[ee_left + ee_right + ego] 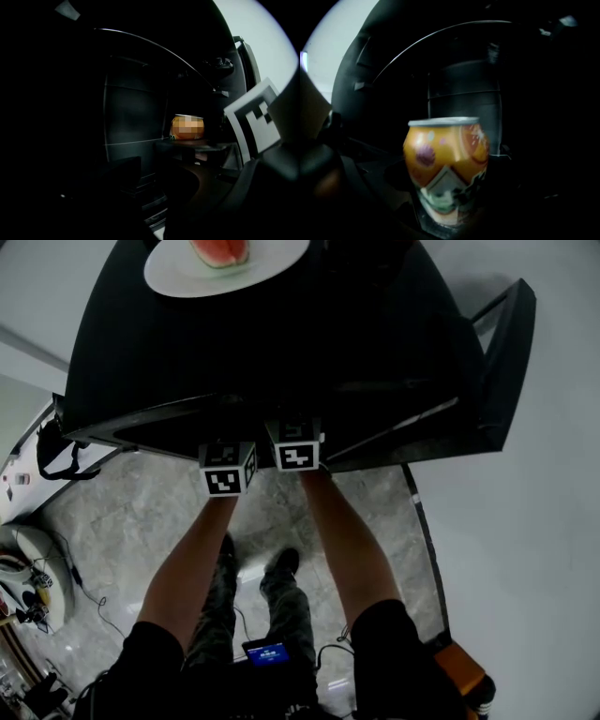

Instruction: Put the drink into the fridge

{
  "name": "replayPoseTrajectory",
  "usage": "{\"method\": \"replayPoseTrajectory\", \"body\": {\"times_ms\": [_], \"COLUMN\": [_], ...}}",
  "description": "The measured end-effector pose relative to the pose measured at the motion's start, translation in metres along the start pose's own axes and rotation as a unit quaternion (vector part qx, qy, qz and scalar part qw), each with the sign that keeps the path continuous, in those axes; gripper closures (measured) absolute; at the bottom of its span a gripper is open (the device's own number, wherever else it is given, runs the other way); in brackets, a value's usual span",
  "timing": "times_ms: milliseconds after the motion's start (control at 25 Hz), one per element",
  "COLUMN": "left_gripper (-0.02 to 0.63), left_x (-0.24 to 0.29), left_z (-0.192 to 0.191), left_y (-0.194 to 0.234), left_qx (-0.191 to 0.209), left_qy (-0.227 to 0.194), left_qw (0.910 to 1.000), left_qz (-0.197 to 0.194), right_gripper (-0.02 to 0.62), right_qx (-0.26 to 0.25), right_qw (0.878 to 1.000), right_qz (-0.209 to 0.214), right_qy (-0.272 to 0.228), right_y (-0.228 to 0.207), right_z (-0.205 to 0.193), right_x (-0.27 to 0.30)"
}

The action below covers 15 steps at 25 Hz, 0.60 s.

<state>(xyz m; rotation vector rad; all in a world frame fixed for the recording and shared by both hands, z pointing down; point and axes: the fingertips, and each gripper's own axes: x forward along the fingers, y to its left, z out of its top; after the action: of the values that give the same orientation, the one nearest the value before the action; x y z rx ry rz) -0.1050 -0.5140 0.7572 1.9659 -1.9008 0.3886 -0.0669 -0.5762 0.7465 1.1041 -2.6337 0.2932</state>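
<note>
The drink, an orange printed can [446, 171], stands upright right in front of the right gripper view, its lower part between the jaws of my right gripper [447, 208], which is shut on it. The left gripper view shows the same can [187, 128] further off in a dark interior, beside the right gripper's marker cube [255, 119]. My left gripper [152, 185] is open with nothing in it. In the head view only the two marker cubes, left [228, 468] and right [296, 446], show at the front edge of the black fridge [281, 352]; the jaws are hidden under it.
A white plate [178, 273] with a watermelon slice [221, 251] lies on the black top. A black panel [506, 362] juts out at the right. Below are a marble floor [122, 521], the person's legs, cables and a bag strap [54, 457] at the left.
</note>
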Motion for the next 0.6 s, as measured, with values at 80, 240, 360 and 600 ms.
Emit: {"method": "replayPoseTrajectory", "body": {"times_ms": [80, 240, 360, 600], "left_gripper": [0.528, 0.528, 0.528, 0.529], "left_x": [-0.002, -0.014, -0.023, -0.051], "left_z": [0.001, 0.000, -0.001, -0.001], "left_y": [0.000, 0.003, -0.001, -0.025], "left_qx": [-0.001, -0.006, -0.006, 0.033], "left_qy": [0.004, 0.009, 0.014, 0.037], "left_qw": [1.0000, 0.9999, 0.9999, 0.9968], "left_qz": [0.002, 0.008, 0.004, -0.063], "right_gripper": [0.235, 0.235, 0.235, 0.236], "right_qx": [-0.010, -0.014, -0.005, 0.009], "right_qw": [1.000, 1.000, 0.999, 0.998], "right_qz": [0.007, 0.003, -0.002, 0.003], "right_qy": [0.007, 0.025, 0.042, 0.069], "right_y": [0.002, 0.002, 0.000, 0.012], "right_z": [-0.003, -0.009, -0.016, -0.008], "right_x": [-0.004, -0.020, -0.037, -0.084]}}
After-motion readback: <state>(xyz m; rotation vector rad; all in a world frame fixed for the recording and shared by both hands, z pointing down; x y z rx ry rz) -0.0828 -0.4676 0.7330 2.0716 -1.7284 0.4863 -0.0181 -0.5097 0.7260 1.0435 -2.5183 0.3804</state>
